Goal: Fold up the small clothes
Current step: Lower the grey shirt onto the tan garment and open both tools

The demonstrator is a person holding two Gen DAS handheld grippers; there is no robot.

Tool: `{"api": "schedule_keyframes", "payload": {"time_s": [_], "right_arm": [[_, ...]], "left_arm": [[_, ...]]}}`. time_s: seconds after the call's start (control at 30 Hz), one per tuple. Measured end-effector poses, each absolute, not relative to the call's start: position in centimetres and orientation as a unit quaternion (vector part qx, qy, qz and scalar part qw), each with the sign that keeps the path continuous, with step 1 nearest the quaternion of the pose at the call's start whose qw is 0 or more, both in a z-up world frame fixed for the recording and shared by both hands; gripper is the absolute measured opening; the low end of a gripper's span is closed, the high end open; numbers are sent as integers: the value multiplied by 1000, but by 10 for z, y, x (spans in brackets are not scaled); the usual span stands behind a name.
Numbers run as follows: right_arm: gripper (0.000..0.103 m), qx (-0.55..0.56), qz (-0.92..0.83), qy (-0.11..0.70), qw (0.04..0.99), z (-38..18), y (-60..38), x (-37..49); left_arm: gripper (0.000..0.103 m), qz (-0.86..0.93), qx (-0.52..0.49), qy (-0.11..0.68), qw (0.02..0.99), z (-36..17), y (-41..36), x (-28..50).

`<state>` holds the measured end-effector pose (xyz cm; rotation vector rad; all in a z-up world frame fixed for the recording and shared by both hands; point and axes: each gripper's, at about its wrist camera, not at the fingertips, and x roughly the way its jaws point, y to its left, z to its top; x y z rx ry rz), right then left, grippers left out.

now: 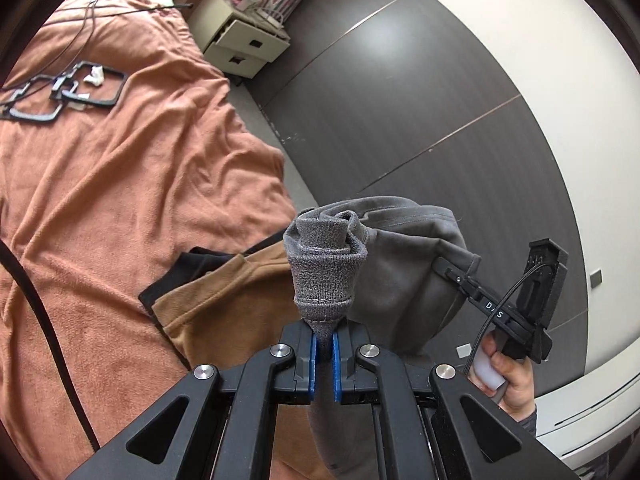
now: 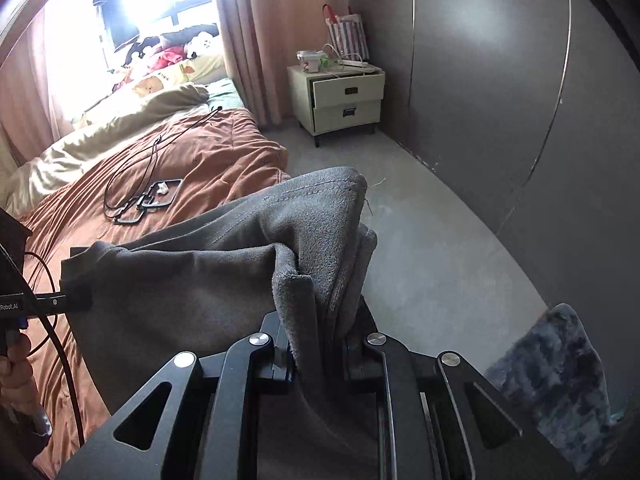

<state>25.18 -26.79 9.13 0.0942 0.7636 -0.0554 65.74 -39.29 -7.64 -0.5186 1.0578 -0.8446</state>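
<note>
A small grey garment hangs in the air between both grippers, beside the bed's edge. My left gripper is shut on its ribbed cuff, which bunches up above the blue pads. My right gripper is shut on a stitched hem corner of the same garment; its pads are hidden by cloth. The right gripper also shows in the left wrist view, clamped on the far edge. A brown garment lies on a black one on the bed, left of the left gripper.
The bed has a rust-coloured blanket with black frames and cables on it. A cream nightstand stands by the curtain. Dark wardrobe doors line the right. A blue-grey fuzzy cloth lies at lower right above grey floor.
</note>
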Motion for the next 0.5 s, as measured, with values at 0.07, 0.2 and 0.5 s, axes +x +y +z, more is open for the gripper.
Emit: {"api": "schedule_keyframes", "payload": {"time_s": [0.07, 0.2, 0.5], "right_arm": [[12, 47, -25, 377, 925, 85, -284, 260], [13, 48, -30, 392, 918, 68, -309, 299], [37, 45, -83, 388, 917, 62, -331, 295]], "left_arm": [[5, -379, -242, 488, 748, -87, -390, 660], [6, -341, -253, 506, 750, -112, -382, 669], [39, -264, -235, 533, 769, -140, -359, 671]]}}
